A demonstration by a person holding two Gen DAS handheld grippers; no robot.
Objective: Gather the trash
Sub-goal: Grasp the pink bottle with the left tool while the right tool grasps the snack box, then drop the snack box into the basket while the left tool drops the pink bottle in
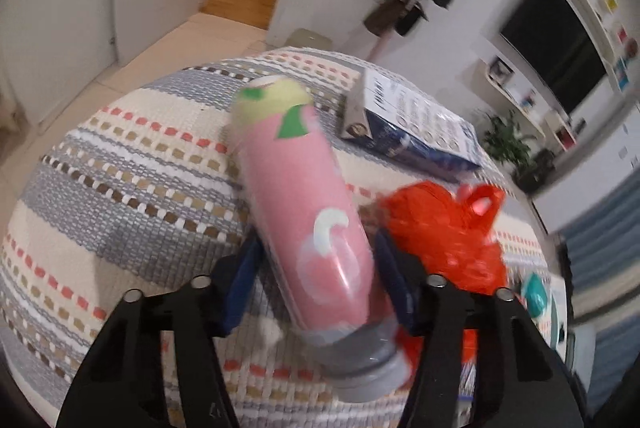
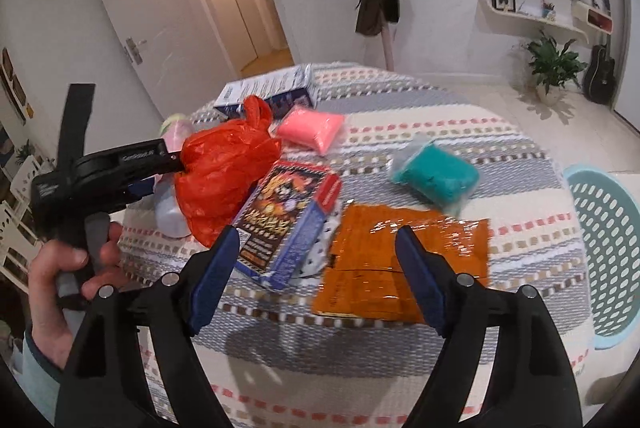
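A pink bottle with a grey cap lies between the blue pads of my left gripper, cap end toward the camera; the pads sit against its sides. A crumpled red plastic bag lies just to its right. In the right wrist view the same red bag hides most of the bottle and the left gripper's tips. My right gripper stands open with nothing between its fingers, above a printed blue carton and an orange foil packet.
On the striped woven tablecloth also lie a pink packet, a teal packet and a blue-and-white box at the back. A teal perforated basket stands off the table's right edge. A hand holds the left gripper's handle.
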